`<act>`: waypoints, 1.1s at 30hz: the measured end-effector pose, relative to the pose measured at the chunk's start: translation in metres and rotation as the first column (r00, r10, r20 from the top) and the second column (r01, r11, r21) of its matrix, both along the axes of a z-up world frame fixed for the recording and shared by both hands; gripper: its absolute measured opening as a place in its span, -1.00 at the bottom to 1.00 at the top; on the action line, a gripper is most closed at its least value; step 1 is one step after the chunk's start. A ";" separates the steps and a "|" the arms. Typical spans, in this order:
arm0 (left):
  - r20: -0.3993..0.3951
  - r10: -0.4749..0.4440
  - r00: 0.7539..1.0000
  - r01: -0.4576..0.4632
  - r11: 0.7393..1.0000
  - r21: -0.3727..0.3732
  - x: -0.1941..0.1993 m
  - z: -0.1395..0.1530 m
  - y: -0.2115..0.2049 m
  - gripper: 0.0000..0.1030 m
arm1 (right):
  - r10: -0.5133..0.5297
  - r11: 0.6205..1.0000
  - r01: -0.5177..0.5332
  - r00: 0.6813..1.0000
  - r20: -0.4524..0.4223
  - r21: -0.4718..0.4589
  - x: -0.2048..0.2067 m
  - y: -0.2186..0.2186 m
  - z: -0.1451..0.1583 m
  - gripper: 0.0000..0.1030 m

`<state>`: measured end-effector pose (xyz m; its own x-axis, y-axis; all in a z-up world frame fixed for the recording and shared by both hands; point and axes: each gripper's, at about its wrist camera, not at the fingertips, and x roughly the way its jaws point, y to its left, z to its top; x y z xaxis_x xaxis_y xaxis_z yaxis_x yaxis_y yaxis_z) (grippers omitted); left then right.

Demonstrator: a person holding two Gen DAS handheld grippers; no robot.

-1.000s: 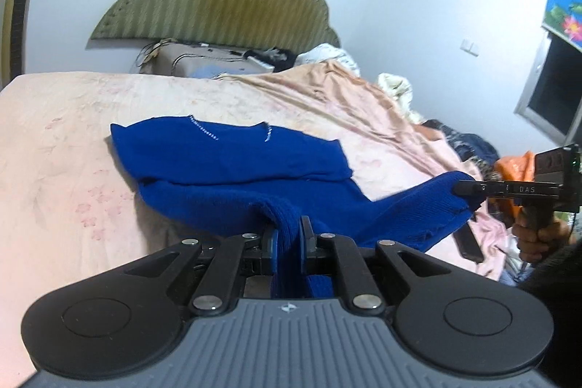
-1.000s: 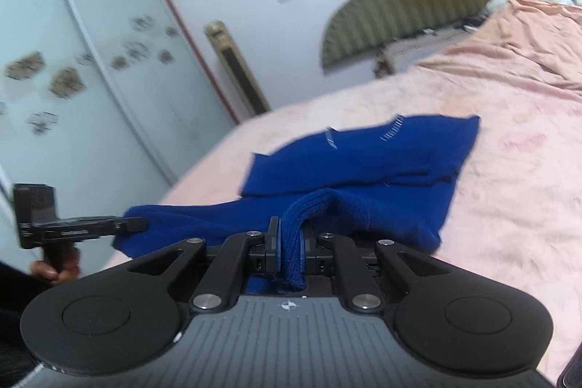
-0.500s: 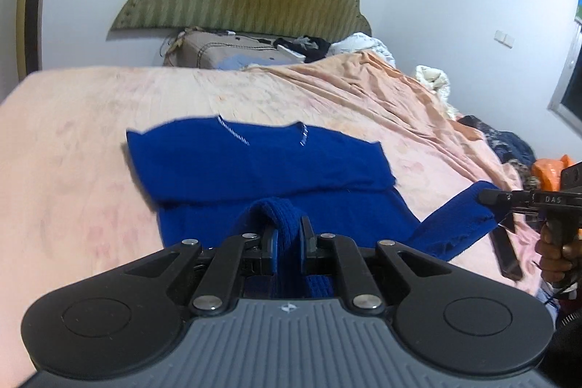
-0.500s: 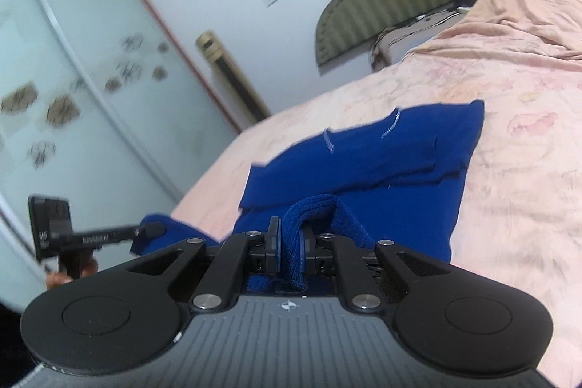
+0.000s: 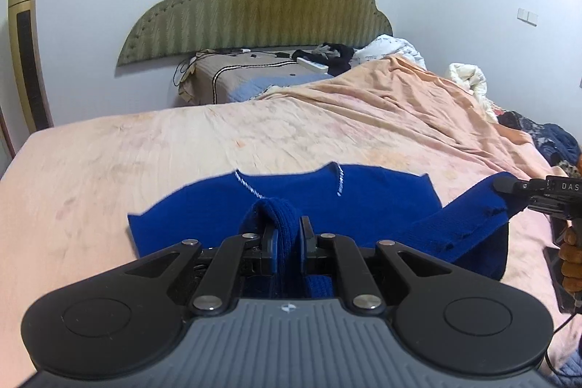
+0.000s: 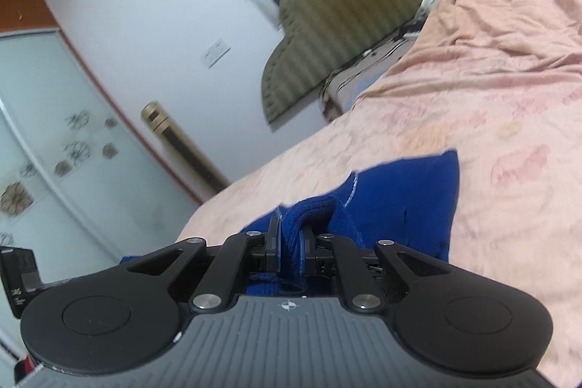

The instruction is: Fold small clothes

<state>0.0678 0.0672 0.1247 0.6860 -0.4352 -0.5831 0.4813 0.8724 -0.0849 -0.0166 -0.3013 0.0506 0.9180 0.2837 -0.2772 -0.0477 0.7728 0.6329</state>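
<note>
A blue knit sweater point(image 5: 371, 199) lies on the pink bed sheet point(image 5: 145, 151), its collar end towards the headboard. My left gripper point(image 5: 288, 231) is shut on a bunched fold of its near hem. My right gripper point(image 6: 291, 235) is shut on another part of the hem; it also shows in the left wrist view point(image 5: 503, 185) at the right, holding the hem's other corner lifted off the bed. In the right wrist view the sweater point(image 6: 407, 199) stretches ahead of the jaws. Both corners are raised above the sheet.
An olive padded headboard point(image 5: 262, 10) and a pillow point(image 5: 247, 75) are at the bed's far end. Crumpled bedding point(image 5: 393, 50) and clothes point(image 5: 545, 133) lie at the right. A gold tower fan point(image 5: 25, 50) stands left. A glass wardrobe point(image 6: 54, 170) is beyond.
Both grippers have carried the held hem forward towards the collar, so less of the sweater shows ahead of them. The right gripper has tilted and risen. Both stay shut on the sweater.
</note>
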 end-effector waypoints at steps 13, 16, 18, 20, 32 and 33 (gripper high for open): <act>-0.073 0.068 0.995 -0.060 0.993 0.106 0.097 -0.040 -0.029 -0.80 | -0.105 0.991 0.112 0.990 -0.098 0.067 0.081 -0.017 -0.037 -0.75; -0.094 0.086 0.992 -0.074 0.989 0.127 0.116 -0.053 -0.034 -0.80 | -0.114 0.990 0.123 0.985 -0.126 0.065 0.097 -0.017 -0.046 -0.75; -0.108 0.107 0.988 -0.092 0.986 0.139 0.127 -0.062 -0.036 -0.80 | -0.121 0.989 0.131 0.982 -0.146 0.061 0.109 -0.017 -0.053 -0.75; -0.128 0.124 0.984 -0.105 0.984 0.143 0.138 -0.071 -0.038 -0.79 | -0.125 0.989 0.137 0.978 -0.167 0.061 0.120 -0.018 -0.059 -0.75; -0.191 0.177 0.966 -0.146 0.975 0.166 0.165 -0.098 -0.047 -0.77 | -0.145 0.987 0.158 0.960 -0.241 0.037 0.155 -0.022 -0.084 -0.74; -0.198 0.178 0.964 -0.145 0.975 0.169 0.167 -0.099 -0.048 -0.77 | -0.147 0.987 0.160 0.958 -0.245 0.035 0.156 -0.023 -0.086 -0.74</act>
<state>0.2347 0.0197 0.0258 0.5947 -0.2241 -0.7720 0.3183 0.9475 -0.0299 0.1394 -0.3239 -0.0349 0.8594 0.1654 -0.4838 0.2277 0.7234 0.6518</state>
